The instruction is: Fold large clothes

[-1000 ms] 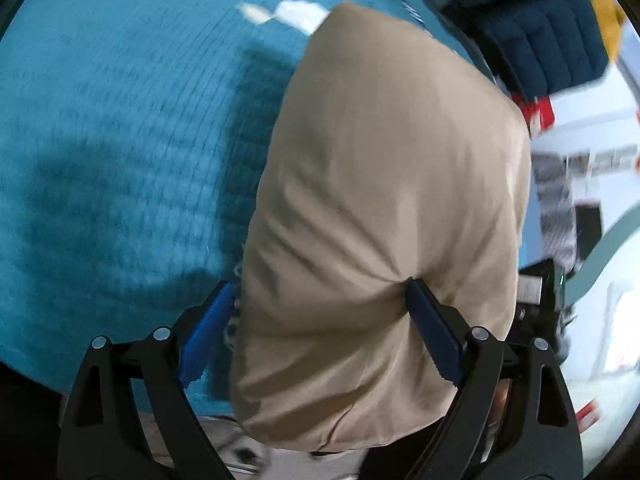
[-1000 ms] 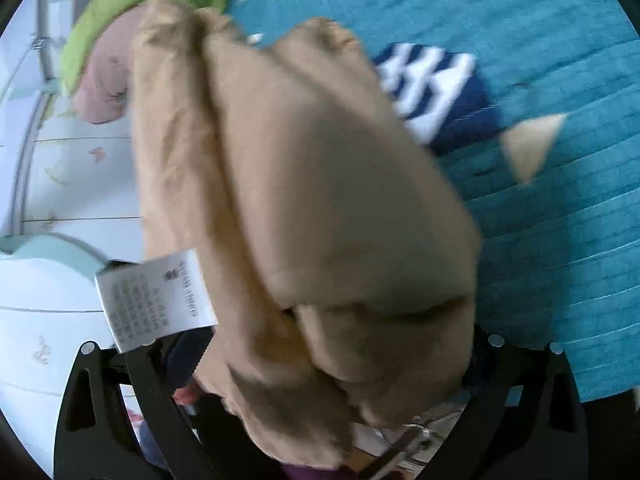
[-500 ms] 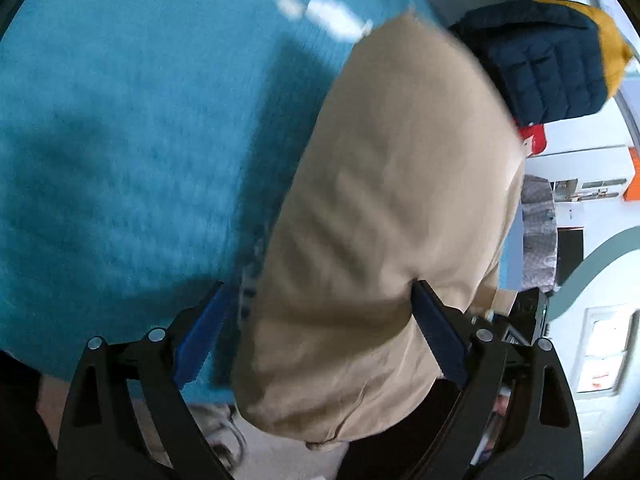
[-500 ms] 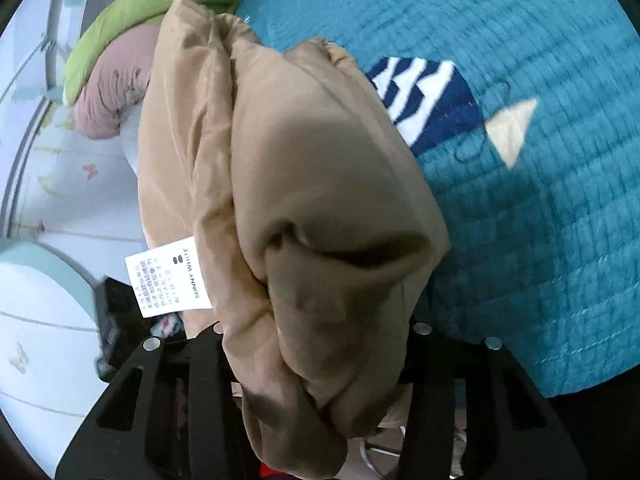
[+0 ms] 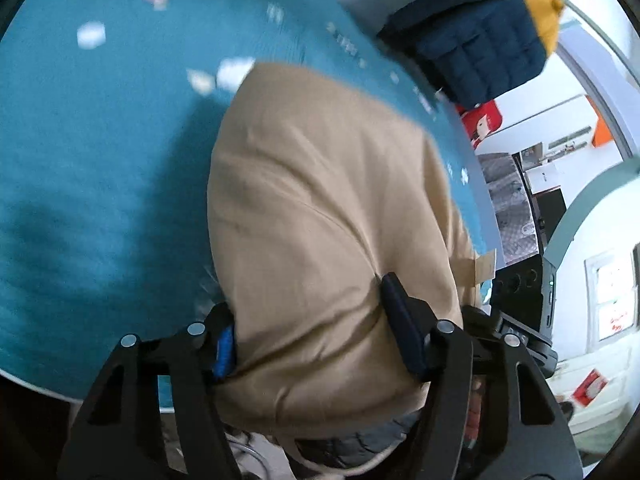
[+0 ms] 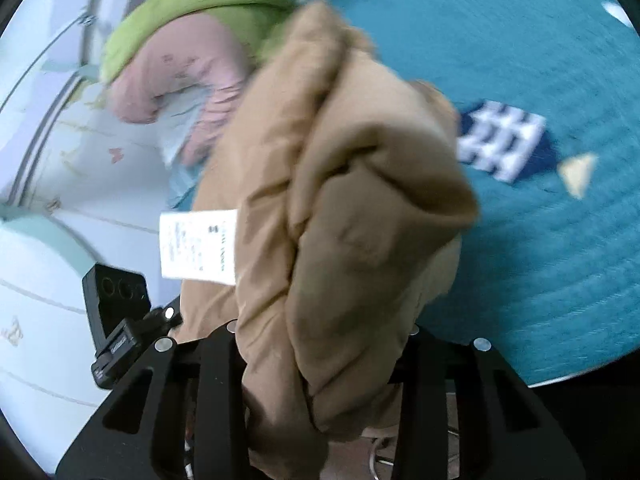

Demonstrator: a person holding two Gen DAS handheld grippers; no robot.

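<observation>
A bulky tan garment [image 5: 328, 216] is held up over a teal quilted surface [image 5: 92, 152]. My left gripper [image 5: 312, 320] is shut on a thick bunch of the tan cloth; the blue pads press it from both sides. In the right wrist view the same tan garment [image 6: 344, 216] hangs in folds with a white care label [image 6: 198, 248] showing. My right gripper [image 6: 320, 336] is shut on it, fingers hidden by cloth.
A navy and yellow quilted jacket [image 5: 476, 36] lies at the far right edge of the teal surface. A green and pink bundle [image 6: 188, 40] lies at the far left. A navy-white striped folded item [image 6: 504, 140] and a small cream triangle [image 6: 578, 170] rest on the teal surface [image 6: 560, 260].
Both grippers have closed in tighter on the tan garment. Both views have swung and are blurred; the garment has shifted with them and the green and pink bundle shows larger.
</observation>
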